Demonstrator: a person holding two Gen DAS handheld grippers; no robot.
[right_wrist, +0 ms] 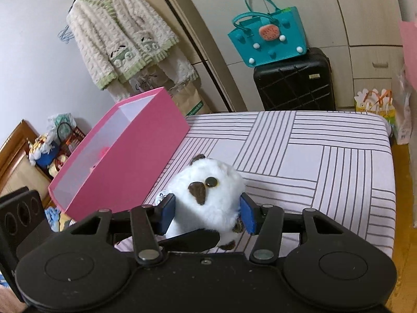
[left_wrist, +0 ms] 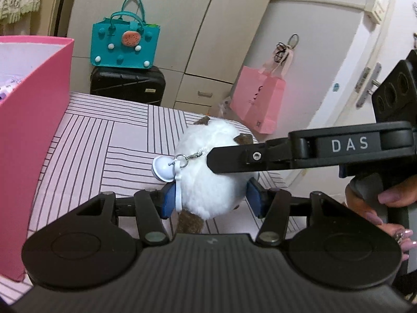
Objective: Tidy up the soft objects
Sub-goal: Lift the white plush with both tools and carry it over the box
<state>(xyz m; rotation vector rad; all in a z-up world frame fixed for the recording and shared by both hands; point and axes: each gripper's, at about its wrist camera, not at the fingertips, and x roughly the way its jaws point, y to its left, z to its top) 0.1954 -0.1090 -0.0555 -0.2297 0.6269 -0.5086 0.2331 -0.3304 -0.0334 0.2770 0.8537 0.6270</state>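
A white plush cat [left_wrist: 208, 164] with brown ears and a keychain with a small white dome [left_wrist: 163, 169] is held above the striped bed. My left gripper [left_wrist: 211, 199] is shut on the plush, its blue pads pressing both sides. My right gripper [right_wrist: 206, 214] is also shut on the same plush [right_wrist: 206, 195] from the opposite side; its face points at the right wrist camera. The right gripper's finger [left_wrist: 234, 156] crosses over the plush in the left wrist view. A pink box [right_wrist: 117, 154] stands open on the bed to the left, with items inside partly hidden.
The striped bed sheet [right_wrist: 312, 156] spreads ahead. A black suitcase [right_wrist: 294, 80] with a teal bag [right_wrist: 268, 39] on top stands beyond the bed. A pink paper bag [left_wrist: 258, 101] hangs on the wardrobe. A fluffy cardigan [right_wrist: 122, 34] hangs on the wall.
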